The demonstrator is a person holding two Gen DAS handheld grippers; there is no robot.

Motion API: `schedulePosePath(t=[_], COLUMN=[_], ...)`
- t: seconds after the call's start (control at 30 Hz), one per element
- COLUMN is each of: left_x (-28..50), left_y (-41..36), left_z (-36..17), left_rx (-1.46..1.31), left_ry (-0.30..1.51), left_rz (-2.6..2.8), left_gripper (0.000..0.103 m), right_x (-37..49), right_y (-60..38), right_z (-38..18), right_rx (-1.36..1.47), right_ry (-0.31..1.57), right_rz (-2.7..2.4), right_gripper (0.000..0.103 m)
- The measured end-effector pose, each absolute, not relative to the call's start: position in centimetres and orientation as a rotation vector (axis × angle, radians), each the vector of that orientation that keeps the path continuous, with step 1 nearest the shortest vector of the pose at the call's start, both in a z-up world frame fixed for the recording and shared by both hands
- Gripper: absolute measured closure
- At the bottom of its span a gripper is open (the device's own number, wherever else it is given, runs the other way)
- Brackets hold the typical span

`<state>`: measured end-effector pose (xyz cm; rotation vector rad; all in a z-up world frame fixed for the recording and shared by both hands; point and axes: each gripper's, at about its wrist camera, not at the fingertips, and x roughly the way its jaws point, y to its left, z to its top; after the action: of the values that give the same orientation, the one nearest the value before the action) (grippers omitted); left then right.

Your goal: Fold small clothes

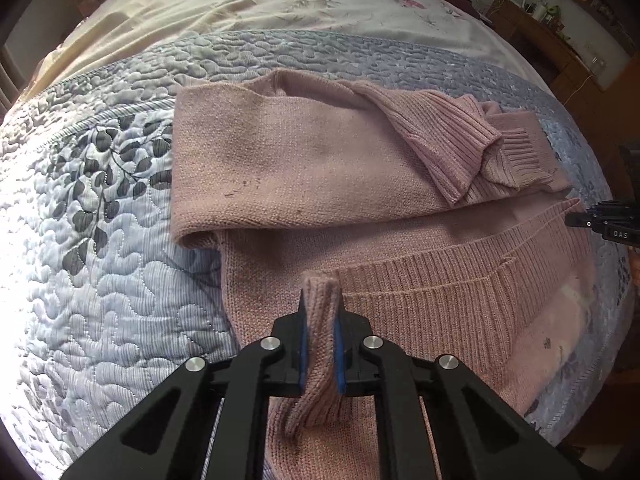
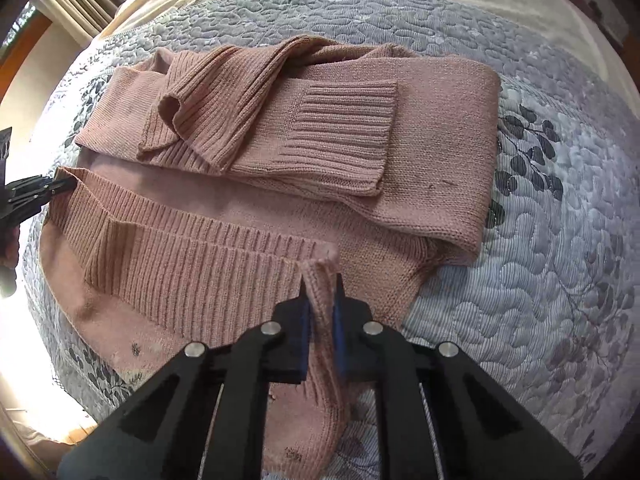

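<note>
Pinching ribbed hem of pink sweater (image 1: 304, 160): left claw (image 1: 320, 308), right claw (image 2: 320, 304) | quilt (image 1: 120, 280) beneath

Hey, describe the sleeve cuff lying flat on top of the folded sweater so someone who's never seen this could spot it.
On the grey-blue quilt lies a pink sweater, partly folded. On its folded upper half lies the flat cuff, a ribbed rectangle. The other cuff beside it curls open like a tube.

Left gripper (image 1: 321, 304) pinched tight on a fold of the pink sweater (image 1: 304, 168), 2 fingers level, pointing forward. Right gripper (image 2: 320, 300) the same, clamped on its own fold.
</note>
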<state>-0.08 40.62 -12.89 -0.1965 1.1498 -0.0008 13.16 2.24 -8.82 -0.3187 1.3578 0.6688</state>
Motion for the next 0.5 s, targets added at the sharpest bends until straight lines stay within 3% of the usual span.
schedulePosePath(t=[0.27,0.5], left_x=[-0.9,4.1], left_y=[43.5,45.9], left_z=[-6.8,-2.9], left_rx=[-0.32,-0.324], left_ry=[0.956,0.819], left_rz=[0.06,0.106], left_gripper=[0.094,0.094], right_x=[14.1,20.0], right_y=[-1.8,-1.2], right_z=[-1.3,2.1], right_rx=[-0.074,0.029], right_ry=[1.27,1.169], right_rz=[0.698,0.668], right_gripper=[0.096,0.096])
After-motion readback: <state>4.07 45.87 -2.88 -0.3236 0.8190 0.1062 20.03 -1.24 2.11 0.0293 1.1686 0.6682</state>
